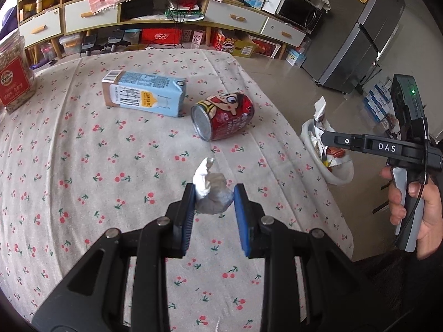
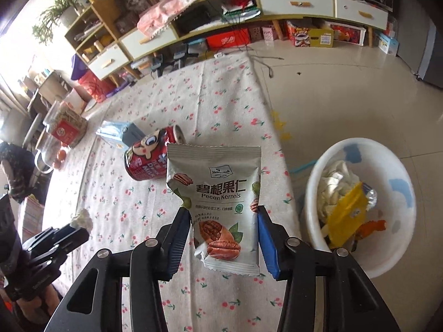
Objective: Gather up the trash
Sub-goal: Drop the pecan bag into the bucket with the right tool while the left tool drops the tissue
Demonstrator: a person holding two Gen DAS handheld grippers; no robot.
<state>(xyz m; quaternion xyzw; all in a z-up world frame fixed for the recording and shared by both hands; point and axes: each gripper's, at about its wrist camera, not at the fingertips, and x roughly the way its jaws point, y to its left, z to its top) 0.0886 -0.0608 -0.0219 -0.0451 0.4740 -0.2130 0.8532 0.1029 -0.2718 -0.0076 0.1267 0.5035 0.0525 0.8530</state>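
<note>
My left gripper (image 1: 215, 191) is shut on a crumpled grey-white paper wad (image 1: 214, 202), held just above the cherry-print tablecloth (image 1: 83, 152). In the right wrist view the same wad (image 2: 83, 218) shows at the lower left. My right gripper (image 2: 221, 211) is shut on a grey pecan kernels packet (image 2: 218, 191), which hangs upright above the table's right edge. A red drink can (image 1: 224, 116) lies on its side mid-table, beside a light blue carton (image 1: 144, 94) that also lies flat. A white basin (image 2: 401, 171) on the floor to the right holds wrappers and tissue.
A jar with a red label (image 1: 13, 74) stands at the table's far left. Low cabinets with drawers and boxes line the back wall. A grey fridge (image 1: 360, 33) stands at the right. A hand (image 1: 426, 207) grips the right tool's handle near the basin (image 1: 340, 177).
</note>
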